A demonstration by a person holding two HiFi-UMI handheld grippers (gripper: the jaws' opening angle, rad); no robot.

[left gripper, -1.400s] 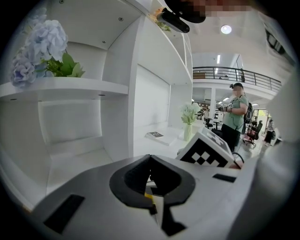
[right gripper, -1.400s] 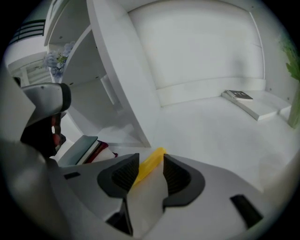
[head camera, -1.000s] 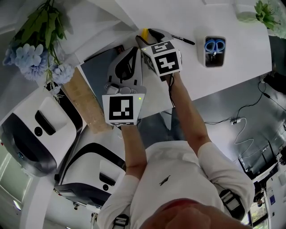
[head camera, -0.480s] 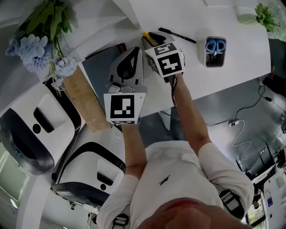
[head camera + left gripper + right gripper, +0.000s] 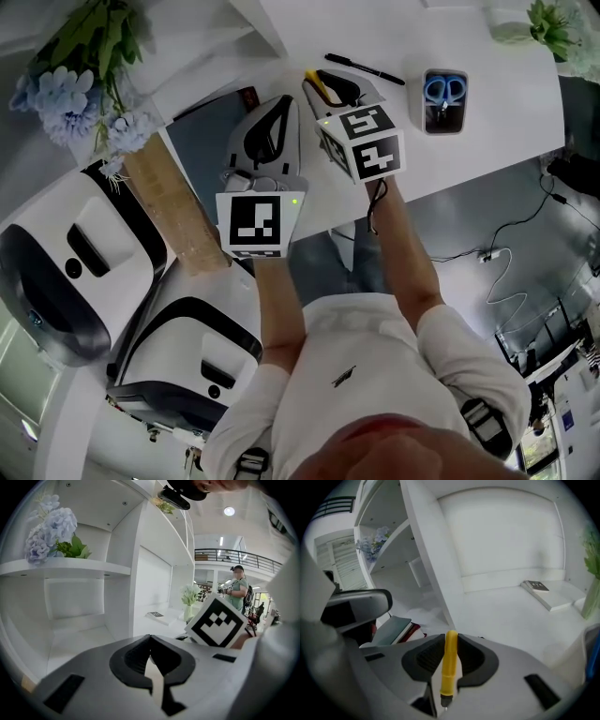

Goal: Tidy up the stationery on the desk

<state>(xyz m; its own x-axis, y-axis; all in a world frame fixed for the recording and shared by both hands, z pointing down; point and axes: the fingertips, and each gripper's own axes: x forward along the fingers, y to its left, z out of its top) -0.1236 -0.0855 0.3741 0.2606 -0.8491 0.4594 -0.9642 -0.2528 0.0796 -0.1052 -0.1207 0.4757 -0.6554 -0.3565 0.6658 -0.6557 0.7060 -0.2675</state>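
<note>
A yellow pen stands upright between the pads of my right gripper, tip toward the camera. The jaws have just been closing and now press on it. In the head view the right gripper holds the yellow pen just above the white desk. A black pen lies on the desk just beyond it. A grey pen holder with blue scissors stands further right. My left gripper hovers beside the right one; in its own view the left gripper has its pads together on nothing.
A dark book lies left of the left gripper, beside a wooden strip. Blue flowers sit on a shelf at the far left, a green plant at the desk's back right. A book lies at the desk's back.
My right gripper has closed on the yellow pen and lifted it off the desk, shifting a little right in the head view. The left gripper has stayed put.
</note>
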